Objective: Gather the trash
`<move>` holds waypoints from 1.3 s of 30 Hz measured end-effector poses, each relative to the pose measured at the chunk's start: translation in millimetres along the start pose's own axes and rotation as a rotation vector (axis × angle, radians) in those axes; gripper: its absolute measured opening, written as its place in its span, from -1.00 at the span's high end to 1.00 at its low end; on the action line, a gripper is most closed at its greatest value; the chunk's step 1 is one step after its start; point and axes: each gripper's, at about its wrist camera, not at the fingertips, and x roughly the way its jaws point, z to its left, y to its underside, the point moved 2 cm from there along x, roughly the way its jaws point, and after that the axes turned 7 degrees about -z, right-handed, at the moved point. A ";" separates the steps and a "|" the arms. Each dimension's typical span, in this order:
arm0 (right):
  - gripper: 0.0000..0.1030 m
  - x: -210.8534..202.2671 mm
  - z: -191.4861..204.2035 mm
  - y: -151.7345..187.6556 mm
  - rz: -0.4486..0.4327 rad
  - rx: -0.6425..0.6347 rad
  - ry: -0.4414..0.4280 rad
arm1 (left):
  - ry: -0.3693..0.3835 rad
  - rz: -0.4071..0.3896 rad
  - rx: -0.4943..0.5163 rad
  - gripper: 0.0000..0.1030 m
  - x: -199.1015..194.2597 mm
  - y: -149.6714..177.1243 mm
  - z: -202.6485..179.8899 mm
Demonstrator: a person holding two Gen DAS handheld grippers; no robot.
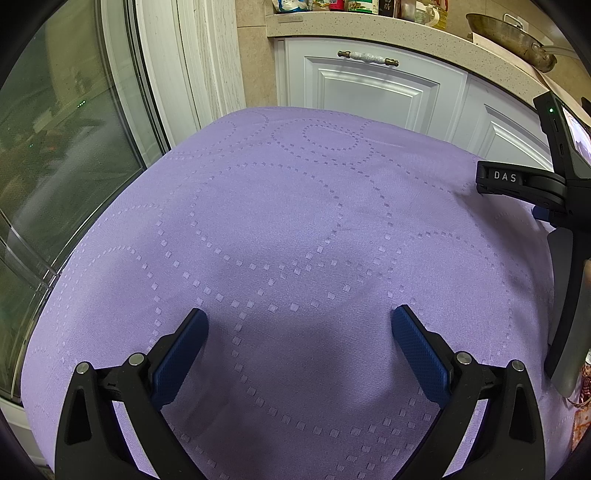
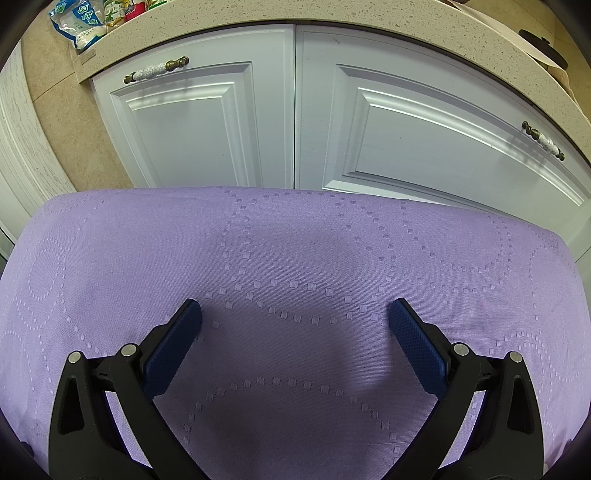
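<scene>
Purple woven cloth with dotted ring patterns [image 1: 295, 221] covers the surface under both grippers, and no trash shows on it in either view. The left gripper [image 1: 299, 332] hovers over the cloth with its two blue-padded fingers [image 1: 181, 354] spread wide, nothing between them. The right gripper [image 2: 293, 325] hangs the same way, its two blue fingers [image 2: 417, 347] wide apart and holding nothing.

Only the left wrist view shows the glass door [image 1: 66, 155] at the left, a metal pan [image 1: 513, 37] on the speckled stone countertop [image 1: 369, 29], and the right gripper's black body from the side [image 1: 517, 184]. The right wrist view alone shows two white panelled cabinet doors [image 2: 192, 122] in full, each with one brass-and-ceramic handle [image 2: 155, 70], plus a blue-and-white packet [image 2: 77, 26] on the countertop's left end.
</scene>
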 end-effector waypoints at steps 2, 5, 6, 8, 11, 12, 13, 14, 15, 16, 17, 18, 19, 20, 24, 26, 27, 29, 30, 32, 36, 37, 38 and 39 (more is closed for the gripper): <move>-0.92 0.2 0.8 0.2 0.000 -0.001 0.001 | -0.001 0.000 0.000 -0.90 -0.2 0.4 -0.5; -0.92 0.9 0.7 0.2 0.002 0.004 0.000 | -0.001 0.000 0.000 -0.90 -0.3 0.3 -0.6; -0.92 -0.3 0.0 0.0 0.013 0.001 -0.005 | 0.000 0.000 -0.001 -0.90 0.9 -0.6 -0.6; -0.92 -9.1 -4.0 2.6 0.044 0.021 -0.010 | 0.000 0.002 -0.001 -0.90 2.3 -2.0 -1.3; -0.92 -46.7 -12.7 3.7 -0.027 0.026 -0.051 | 0.011 0.001 -0.010 -0.89 2.1 -3.5 -0.5; -0.92 -59.7 -15.0 3.5 -0.052 0.019 -0.057 | 0.011 -0.001 -0.011 -0.89 1.2 -3.6 -0.8; -0.92 -79.2 -19.1 3.8 -0.087 0.012 -0.064 | 0.013 -0.004 -0.015 -0.88 -0.8 -3.0 -1.6; -0.92 -93.9 -22.5 4.2 -0.114 0.009 -0.071 | 0.026 -0.018 -0.025 -0.88 -5.5 -2.1 -2.7; -0.92 -118.5 -29.0 6.1 -0.156 -0.003 -0.087 | 0.029 -0.043 -0.030 -0.88 -12.6 -0.4 -4.5; -0.92 -137.4 -34.7 8.2 -0.192 -0.018 -0.088 | 0.024 -0.078 -0.027 -0.88 -23.1 1.4 -7.1; -0.92 -157.7 -41.9 12.0 -0.238 -0.028 -0.077 | 0.020 -0.133 -0.011 -0.88 -39.1 2.4 -14.1; -0.92 -182.9 -53.6 18.4 -0.294 -0.036 -0.068 | 0.028 -0.163 0.005 -0.88 -49.5 3.2 -20.1; -0.92 -206.7 -67.0 27.0 -0.341 -0.040 -0.063 | 0.052 -0.199 0.028 -0.88 -65.0 5.1 -27.1; -0.92 -221.6 -76.6 32.5 -0.364 -0.038 -0.060 | 0.070 -0.231 0.042 -0.88 -79.9 7.4 -33.7; -0.92 -288.4 -139.5 84.7 -0.494 0.018 -0.027 | 0.128 -0.343 0.079 -0.88 -132.6 20.5 -58.4; -0.92 -310.0 -172.2 114.7 -0.513 0.070 -0.044 | 0.182 -0.378 0.097 -0.88 -154.8 28.9 -71.8; -0.92 -315.4 -183.7 123.8 -0.509 0.090 -0.045 | 0.219 -0.385 0.113 -0.88 -166.0 33.8 -80.9; -0.92 -327.4 -209.0 150.4 -0.498 0.130 0.006 | 0.295 -0.382 0.148 -0.88 -183.6 42.8 -100.1; -0.92 -332.5 -218.3 159.1 -0.504 0.136 0.028 | 0.313 -0.384 0.160 -0.88 -189.2 46.1 -108.8; -0.92 -342.9 -234.8 179.3 -0.514 0.139 0.082 | 0.348 -0.416 0.202 -0.88 -205.2 56.1 -128.0; -0.92 -351.6 -250.6 208.8 -0.532 0.148 0.149 | 0.394 -0.465 0.269 -0.88 -227.2 76.6 -159.1; -0.92 -353.5 -253.4 215.5 -0.532 0.143 0.161 | 0.402 -0.470 0.273 -0.88 -230.6 80.9 -164.4; -0.92 -356.2 -255.7 221.6 -0.538 0.138 0.174 | 0.412 -0.472 0.278 -0.88 -234.5 86.7 -167.3; -0.92 -359.6 -259.1 227.1 -0.546 0.131 0.200 | 0.426 -0.473 0.287 -0.88 -238.0 92.4 -174.7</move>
